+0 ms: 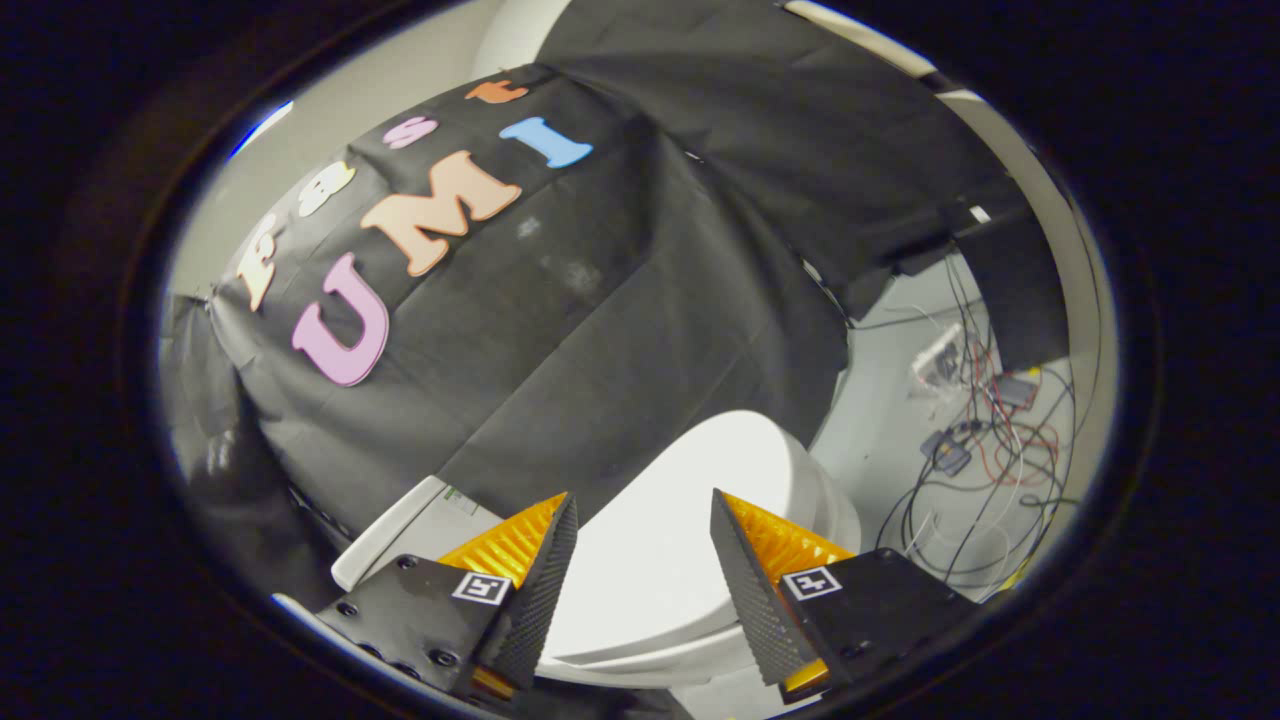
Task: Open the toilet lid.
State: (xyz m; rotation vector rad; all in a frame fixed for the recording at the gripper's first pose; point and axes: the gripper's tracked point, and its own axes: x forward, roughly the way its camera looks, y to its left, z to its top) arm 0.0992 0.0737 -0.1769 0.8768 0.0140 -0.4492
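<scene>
A white toilet stands below and just ahead of my fingers, seen from above at a tilt. Its lid [668,520] lies shut, flat on the seat, and its smooth top shows in the gap between my two fingers. The white tank [400,535] sits behind my left finger, against the black cloth wall. My gripper [643,505] is open, hovering above the lid with a wide gap and nothing between the fingers. No finger touches the lid.
Black cloth [560,330] hangs close behind the toilet. To the right of the bowl, a grey floor [880,420] carries a tangle of cables and small electronic boxes [975,440]. A black box [1015,290] stands beyond the cables.
</scene>
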